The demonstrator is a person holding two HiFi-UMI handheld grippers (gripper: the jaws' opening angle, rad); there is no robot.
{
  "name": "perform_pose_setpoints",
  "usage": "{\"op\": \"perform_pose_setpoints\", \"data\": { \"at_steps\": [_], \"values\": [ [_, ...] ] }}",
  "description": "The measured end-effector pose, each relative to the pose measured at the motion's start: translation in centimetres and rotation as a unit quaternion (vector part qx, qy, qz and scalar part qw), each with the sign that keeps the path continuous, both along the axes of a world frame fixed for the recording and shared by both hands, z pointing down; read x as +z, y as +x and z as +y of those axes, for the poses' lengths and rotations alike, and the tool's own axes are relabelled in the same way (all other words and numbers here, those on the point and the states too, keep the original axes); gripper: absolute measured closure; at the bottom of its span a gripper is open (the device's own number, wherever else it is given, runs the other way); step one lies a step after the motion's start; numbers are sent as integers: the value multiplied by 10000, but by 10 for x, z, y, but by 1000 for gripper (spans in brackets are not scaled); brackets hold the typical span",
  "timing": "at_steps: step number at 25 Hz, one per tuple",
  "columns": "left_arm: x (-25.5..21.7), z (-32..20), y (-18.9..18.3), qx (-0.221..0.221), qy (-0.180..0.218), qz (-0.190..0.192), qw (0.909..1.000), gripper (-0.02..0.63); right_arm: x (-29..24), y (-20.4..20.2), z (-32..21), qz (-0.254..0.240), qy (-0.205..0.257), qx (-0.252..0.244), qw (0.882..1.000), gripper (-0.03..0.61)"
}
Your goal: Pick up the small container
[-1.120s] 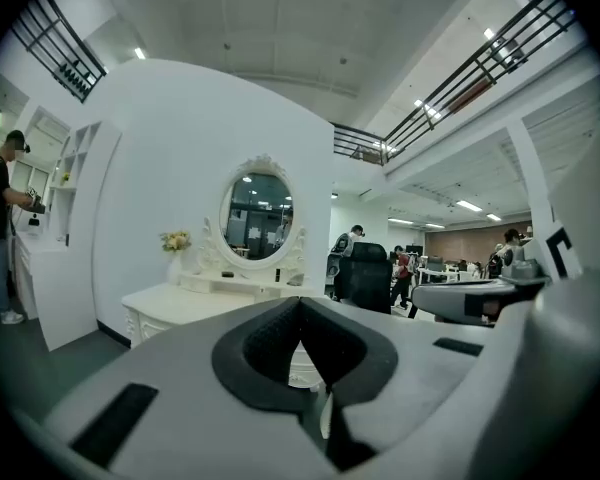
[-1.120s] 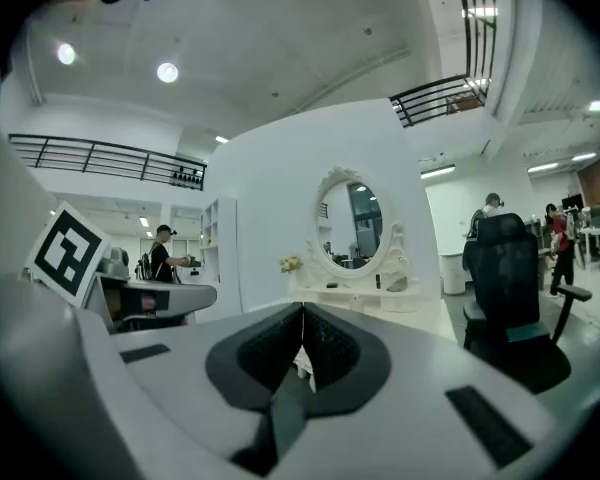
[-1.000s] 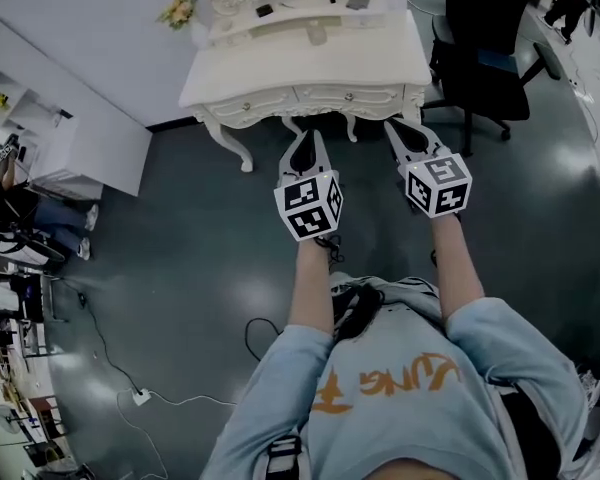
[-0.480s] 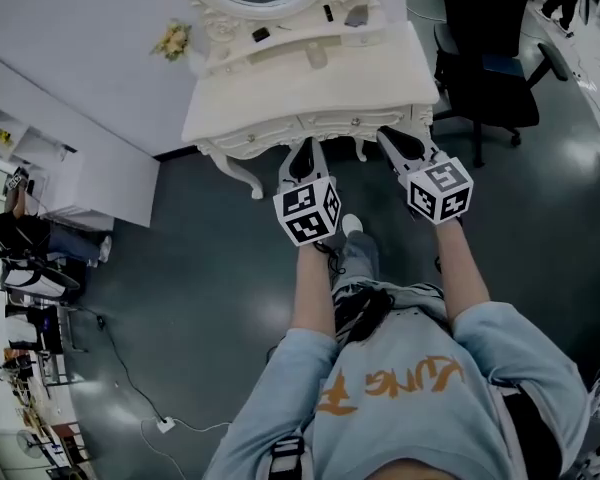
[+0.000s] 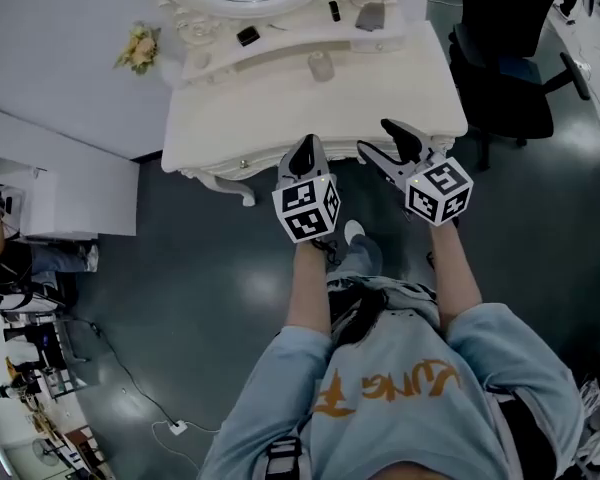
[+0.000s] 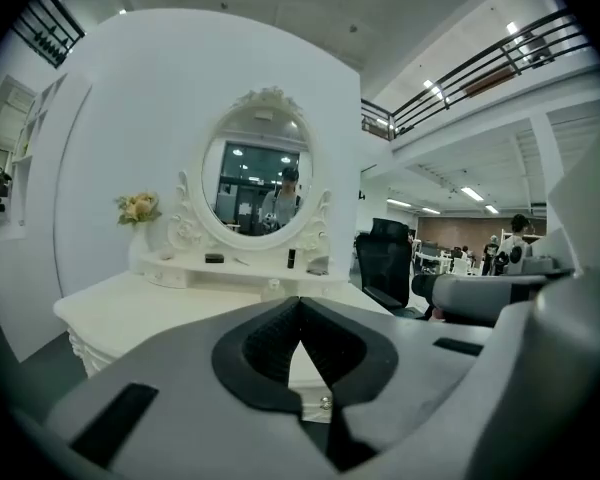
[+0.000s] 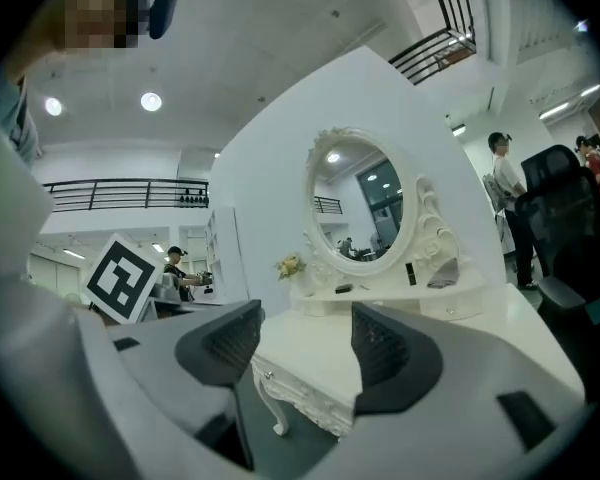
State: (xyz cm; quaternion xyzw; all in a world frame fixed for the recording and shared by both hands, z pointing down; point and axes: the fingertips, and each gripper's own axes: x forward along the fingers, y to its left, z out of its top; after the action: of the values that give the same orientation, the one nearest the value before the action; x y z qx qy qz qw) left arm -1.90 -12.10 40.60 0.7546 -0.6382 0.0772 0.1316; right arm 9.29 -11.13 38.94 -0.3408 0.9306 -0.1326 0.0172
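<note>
The small container, a pale little pot, stands on the white dressing table, in front of the shelf under the oval mirror. It also shows small and far ahead in the left gripper view. My left gripper hangs over the table's front edge, shut, with nothing in it. My right gripper is over the front right of the table, jaws opening, nothing between them. Both are well short of the container.
A flower posy sits at the shelf's left end, with small black items and a grey object along it. A black office chair stands right of the table. A white cabinet is at the left.
The person has stepped up to the table, so both grippers now reach over its front edge. The right gripper's jaws have gone from shut to spread apart.
</note>
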Motion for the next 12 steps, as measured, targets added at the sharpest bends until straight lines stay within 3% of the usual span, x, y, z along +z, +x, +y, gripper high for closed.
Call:
{"op": "perform_pose_setpoints", "data": {
  "at_steps": [6,12],
  "values": [
    [45,-66,-33,-82,-431,194,9988,592,43,-28,-73,399,-431,70,9983,278],
    [88,-117,-84,-302,-832,254,9957,592,68,-54,-137,983,-565,216,9933,278]
  ]
}}
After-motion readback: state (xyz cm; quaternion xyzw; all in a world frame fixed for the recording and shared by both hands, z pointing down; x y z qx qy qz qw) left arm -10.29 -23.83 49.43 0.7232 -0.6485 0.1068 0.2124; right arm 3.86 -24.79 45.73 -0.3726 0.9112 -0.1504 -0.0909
